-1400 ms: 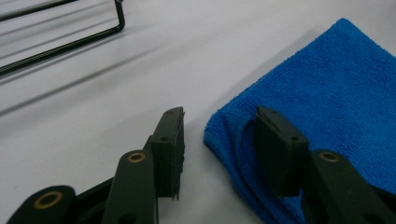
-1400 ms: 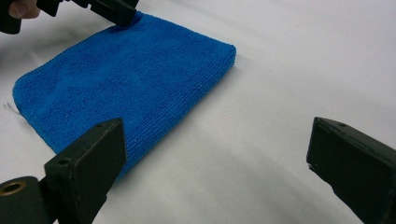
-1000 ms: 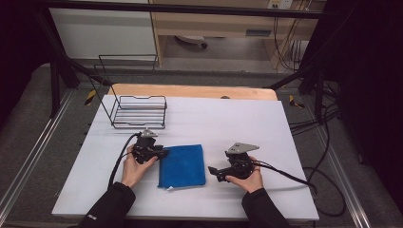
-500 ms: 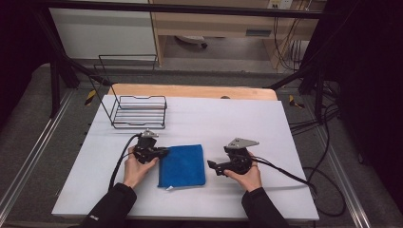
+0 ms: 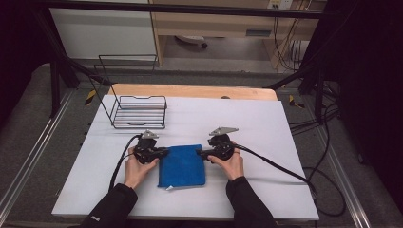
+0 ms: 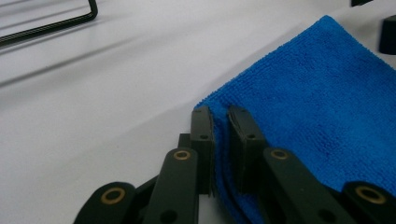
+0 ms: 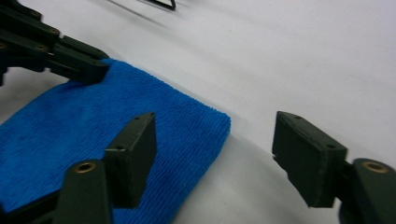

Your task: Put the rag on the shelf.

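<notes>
Cloth (image 5: 182, 166), blue and folded into a rough rectangle, lies flat near the front middle of the white bench (image 5: 247, 123), between two hands.

At the far left of the bench stands an empty black wire basket (image 5: 139, 112), well apart from the cloth.

The left hand-held gripper (image 5: 162, 153) rests at the cloth's upper left corner. In the left gripper view its jaws are clenched on a pinched-up fold of the cloth's edge (image 6: 219, 140), with blue fabric squeezed between the two black pads (image 6: 203, 140).

The right hand-held gripper (image 5: 201, 154) sits at the cloth's upper right corner. In the right gripper view its jaws have just been closing but stand released and apart: one pad (image 7: 135, 154) hovers over the cloth's corner (image 7: 196, 126), the other over bare bench beside it, neither pressing on the fabric. A black cable (image 5: 275, 166) trails from this gripper toward the bench's right edge.
</notes>
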Tool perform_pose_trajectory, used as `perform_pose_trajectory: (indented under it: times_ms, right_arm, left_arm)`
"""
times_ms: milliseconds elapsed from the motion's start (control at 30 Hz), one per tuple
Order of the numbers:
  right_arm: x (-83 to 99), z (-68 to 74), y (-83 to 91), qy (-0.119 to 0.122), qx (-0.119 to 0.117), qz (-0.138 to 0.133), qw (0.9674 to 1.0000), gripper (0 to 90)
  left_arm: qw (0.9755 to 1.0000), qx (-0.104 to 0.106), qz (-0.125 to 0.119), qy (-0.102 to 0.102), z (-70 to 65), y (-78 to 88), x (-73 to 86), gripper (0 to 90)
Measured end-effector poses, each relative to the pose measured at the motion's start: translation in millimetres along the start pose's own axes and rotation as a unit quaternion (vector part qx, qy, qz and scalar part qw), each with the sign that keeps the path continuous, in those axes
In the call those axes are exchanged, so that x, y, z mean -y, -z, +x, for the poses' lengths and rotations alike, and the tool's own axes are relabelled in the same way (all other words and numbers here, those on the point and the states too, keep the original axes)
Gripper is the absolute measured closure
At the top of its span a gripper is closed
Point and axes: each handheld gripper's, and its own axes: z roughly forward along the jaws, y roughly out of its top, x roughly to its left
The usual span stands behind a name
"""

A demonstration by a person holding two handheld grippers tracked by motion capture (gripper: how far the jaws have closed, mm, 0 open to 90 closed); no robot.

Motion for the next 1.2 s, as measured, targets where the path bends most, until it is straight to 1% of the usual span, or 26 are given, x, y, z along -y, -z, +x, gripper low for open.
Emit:
perform_pose_trajectory:
  times_ms: [33,133,233,333,500,733,833,900,1067,1200]
  right_arm:
    - [-1.1,-0.6,-3.7,-0.002,0.003,0.005,1.0000,35.1]
    - [-2.0,-4.8,-11.2,-0.022,0.002,0.014,0.9997,43.2]
    - [-1.4,-7.9,-16.0,-0.027,0.001,0.024,0.9994,50.4]
    - [-0.9,-8.4,-18.9,-0.032,-0.009,0.026,0.9991,57.5]
    - [0.7,-8.6,-20.8,-0.032,-0.017,0.036,0.9987,67.9]
    - [-0.4,-10.1,-21.7,-0.049,-0.042,0.051,0.9966,82.3]
    - [-1.2,-10.7,-21.0,-0.050,-0.047,0.054,0.9962,85.2]
    - [-1.5,-10.9,-20.2,-0.049,-0.049,0.056,0.9960,85.8]
    - [-2.2,-9.8,-16.8,-0.046,-0.050,0.053,0.9963,86.2]
    - [-3.6,-7.4,-10.8,-0.043,-0.049,0.041,0.9970,86.2]
  left_arm:
    - [1.0000,0.000,0.000,-0.001,0.2,0.0,0.0,80.9]
    - [1.0000,0.001,-0.001,-0.001,0.4,-0.1,0.1,80.8]
    - [1.0000,0.002,-0.002,-0.003,0.5,-0.1,0.2,80.8]
    - [1.0000,0.002,-0.002,-0.004,0.6,-0.1,0.4,80.7]
    - [1.0000,0.003,-0.004,-0.005,0.7,-0.2,0.7,80.7]
    - [1.0000,0.007,-0.005,-0.003,2.1,0.0,1.1,80.7]
    - [1.0000,0.007,-0.005,-0.003,2.0,0.2,1.0,80.9]
    - [0.9999,0.009,-0.006,0.001,2.1,0.3,0.8,81.4]
    - [0.9999,0.007,-0.009,0.003,1.9,2.5,0.3,83.3]
    - [0.9997,0.008,-0.024,0.001,1.5,7.5,-1.0,83.7]
